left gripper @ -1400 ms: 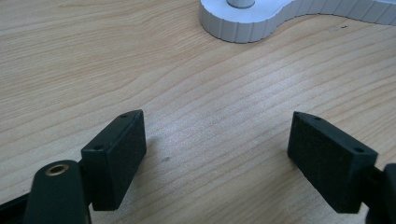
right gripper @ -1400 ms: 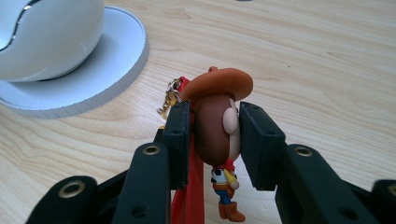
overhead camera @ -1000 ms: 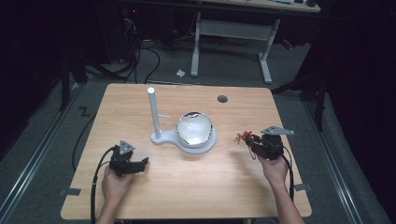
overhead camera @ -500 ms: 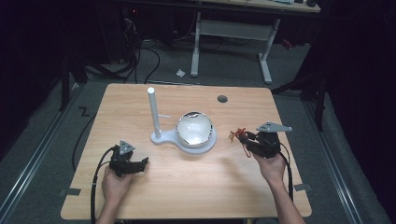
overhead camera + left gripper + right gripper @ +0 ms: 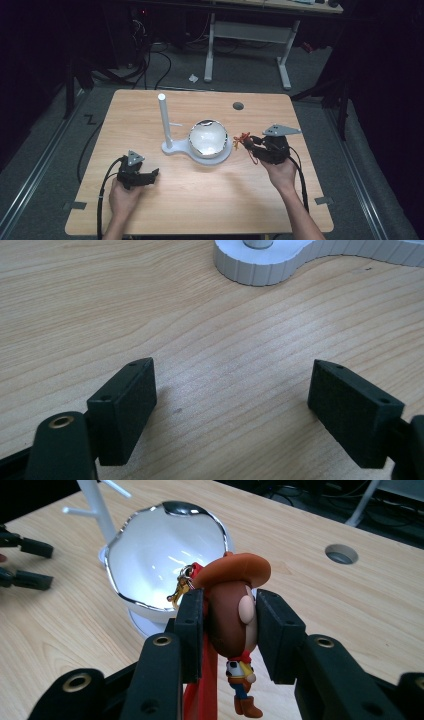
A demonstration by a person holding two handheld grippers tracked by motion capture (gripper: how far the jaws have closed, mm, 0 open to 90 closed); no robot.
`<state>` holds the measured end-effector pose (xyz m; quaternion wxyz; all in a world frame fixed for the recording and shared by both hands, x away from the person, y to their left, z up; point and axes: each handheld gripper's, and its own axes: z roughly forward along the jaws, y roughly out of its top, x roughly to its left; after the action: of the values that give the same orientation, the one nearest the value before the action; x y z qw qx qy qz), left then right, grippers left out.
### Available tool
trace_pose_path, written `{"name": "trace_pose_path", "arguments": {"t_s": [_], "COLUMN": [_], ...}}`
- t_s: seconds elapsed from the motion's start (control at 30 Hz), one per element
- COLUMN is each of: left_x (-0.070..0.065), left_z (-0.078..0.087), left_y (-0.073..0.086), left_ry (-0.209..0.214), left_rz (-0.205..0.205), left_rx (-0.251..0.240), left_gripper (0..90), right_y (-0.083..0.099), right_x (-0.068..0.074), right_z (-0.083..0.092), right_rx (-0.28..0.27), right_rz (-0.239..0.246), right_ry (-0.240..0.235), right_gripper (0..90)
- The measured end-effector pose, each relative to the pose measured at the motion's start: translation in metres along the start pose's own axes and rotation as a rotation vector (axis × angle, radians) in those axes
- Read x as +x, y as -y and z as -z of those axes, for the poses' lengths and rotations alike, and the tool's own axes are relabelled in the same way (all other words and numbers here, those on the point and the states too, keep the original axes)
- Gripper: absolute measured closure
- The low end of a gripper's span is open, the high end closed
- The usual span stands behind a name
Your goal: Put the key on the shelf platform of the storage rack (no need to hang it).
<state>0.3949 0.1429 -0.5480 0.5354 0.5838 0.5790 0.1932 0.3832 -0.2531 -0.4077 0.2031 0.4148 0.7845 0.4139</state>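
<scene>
Shadow swallows most of the room beyond the table [image 5: 150, 210], so I can only pick out loose cables on the grey floor [image 5: 165, 60], a scrap of white paper and the pale legs of a second desk [image 5: 247, 37] at the far side. From above, the cowboy keychain figure [image 5: 246, 141] is a small red and orange blur at the tip of my right gripper [image 5: 255, 145], just right of the bowl and hard to read. My right gripper view [image 5: 226, 625] makes it plain: the jaws are closed on the figure's [image 5: 230, 610] brown head, its wide orange hat above them, its little body and boots dangling below, a red strap hanging beside it (the brass clasp sits near the hat). The strap's lower end is cut off by the jaw frame.

My tabletop is light wood laminate with fine grain and a round cable hole [image 5: 238, 106] far right.

At centre stands a white stand [image 5: 172, 147] with a ribbed, curving base and an upright post [image 5: 164, 117] bearing thin pegs; its base [image 5: 260, 265] is cut off at the top of my left gripper view. On it sits a glossy white bowl [image 5: 209, 140] with a wavy silver rim.

My left gripper [image 5: 150, 175] rests near left, its jaws spread wide with bare wood between them, holding nothing.
</scene>
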Motion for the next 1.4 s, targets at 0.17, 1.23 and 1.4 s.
{"name": "trace_pose_path", "arguments": {"t_s": [0.17, 1.23, 1.4], "left_x": [0.0, 0.0, 0.0], "left_z": [0.0, 0.0, 0.0], "left_y": [0.0, 0.0, 0.0], "left_ry": [0.0, 0.0, 0.0], "left_rz": [0.0, 0.001, 0.001], "left_rx": [0.001, -0.001, -0.001], "left_gripper": [19.9, 19.9, 20.0], "right_y": [-0.01, -0.039, -0.042], "right_x": [0.006, 0.03, 0.033], "right_z": [-0.003, -0.036, -0.04], "right_rx": [-0.001, -0.007, 0.007], "right_rz": [0.017, 0.028, 0.036], "right_ry": [-0.024, -0.141, -0.147], "right_gripper": [66.1, 66.1, 66.1]}}
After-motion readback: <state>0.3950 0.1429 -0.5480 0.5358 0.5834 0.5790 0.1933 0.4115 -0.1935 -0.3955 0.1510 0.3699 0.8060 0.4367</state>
